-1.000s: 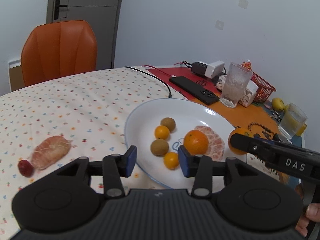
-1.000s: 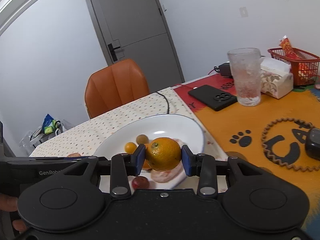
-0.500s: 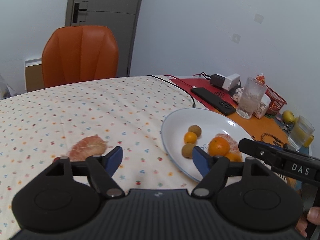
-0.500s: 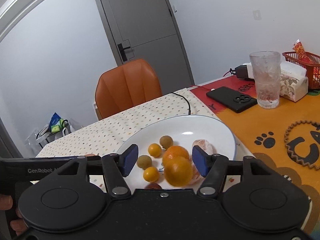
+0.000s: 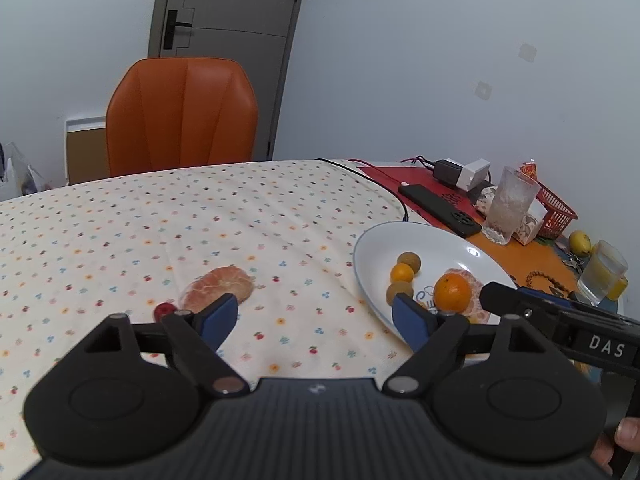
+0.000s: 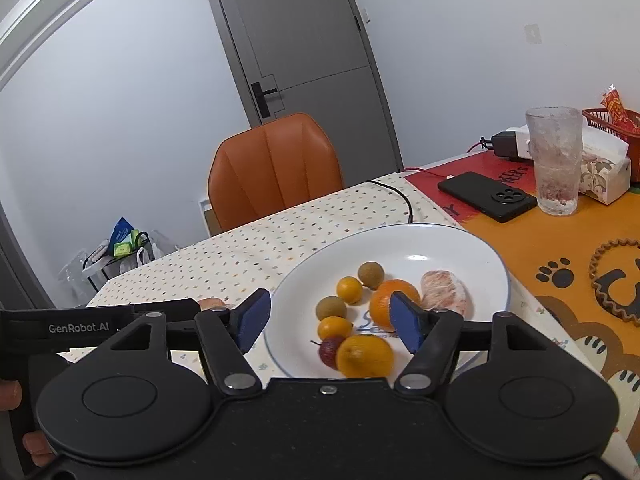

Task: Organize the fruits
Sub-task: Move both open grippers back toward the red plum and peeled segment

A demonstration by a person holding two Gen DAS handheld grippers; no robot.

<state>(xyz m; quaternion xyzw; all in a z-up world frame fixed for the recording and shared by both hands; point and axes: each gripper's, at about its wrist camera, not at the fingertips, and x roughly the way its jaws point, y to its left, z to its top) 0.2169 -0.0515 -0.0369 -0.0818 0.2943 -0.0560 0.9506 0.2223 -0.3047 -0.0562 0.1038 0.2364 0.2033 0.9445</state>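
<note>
A white plate (image 6: 472, 248) holds several fruits: an orange (image 6: 386, 298), a second orange (image 6: 364, 356) at its near rim, a peeled citrus (image 6: 444, 292), small kumquats, brown round fruits and a red fruit (image 6: 329, 350). My right gripper (image 6: 330, 318) is open and empty just above the plate's near edge. My left gripper (image 5: 316, 318) is open and empty over the tablecloth left of the plate (image 5: 372, 248). A peeled citrus (image 5: 218, 288) and a small red fruit (image 5: 164, 310) lie on the cloth by its left finger.
A black phone (image 6: 486, 196), a frosted glass (image 6: 554, 160), a tissue box (image 6: 604, 168), a red basket (image 6: 616, 120) and chargers stand on the orange mat at right. A lemon (image 5: 580, 242) and a drink glass (image 5: 602, 278) sit far right. An orange chair (image 5: 182, 116) stands behind the table.
My right gripper opened and let go of the orange, which now lies at the plate's near rim. My left gripper opened wider and moved left toward the peeled citrus on the cloth.
</note>
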